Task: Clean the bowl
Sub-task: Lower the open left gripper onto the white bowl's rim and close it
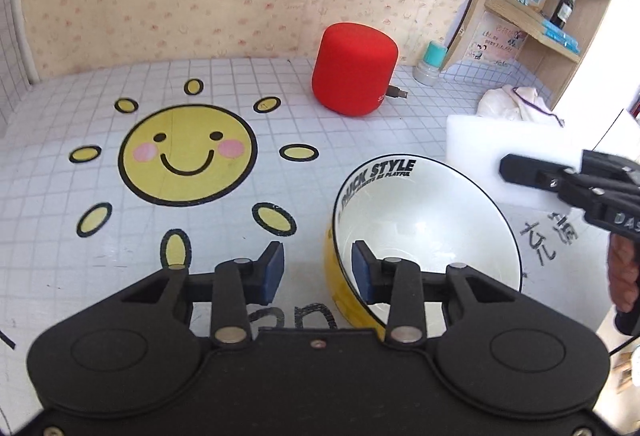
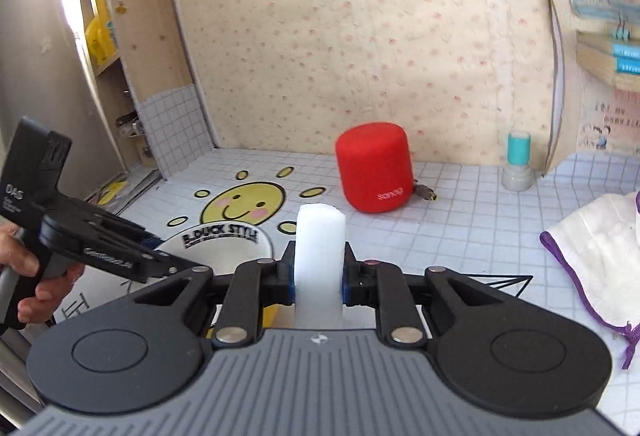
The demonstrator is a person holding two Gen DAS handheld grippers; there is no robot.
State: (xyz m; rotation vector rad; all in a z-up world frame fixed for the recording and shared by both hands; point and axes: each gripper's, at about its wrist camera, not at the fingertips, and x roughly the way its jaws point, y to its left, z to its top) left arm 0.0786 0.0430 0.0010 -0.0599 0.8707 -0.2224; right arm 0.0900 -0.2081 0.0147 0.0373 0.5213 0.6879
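Left wrist view: left claw [image 1: 318, 272] part-open astride the near rim of the bowl [image 1: 424, 220], beside the sun print, not yet pinching, so the right claw [image 2: 319, 272], clamped on the sponge [image 2: 320, 236], could tip it.

- The bowl [image 1: 424, 220] in the left wrist view: its near rim, at 6 o'clock, is hidden behind the left gripper [image 1: 318, 268]; whether the pads touch the wall cannot be told.
- In the right wrist view the bowl [image 2: 224, 248] is covered at 6 and 8 o'clock by both grippers.
- The sponge [image 2: 320, 248]: its lower end is hidden behind the right gripper [image 2: 319, 276].
- The cloth [image 2: 600, 256] is cut off at 3 o'clock.
- The hand [image 1: 622, 276] is cut by the edge at 3 o'clock.
- Print on the speaker [image 2: 374, 172] is too small to read.
- Shelf [image 2: 108, 36] contents at 10 o'clock are glared and blurred.
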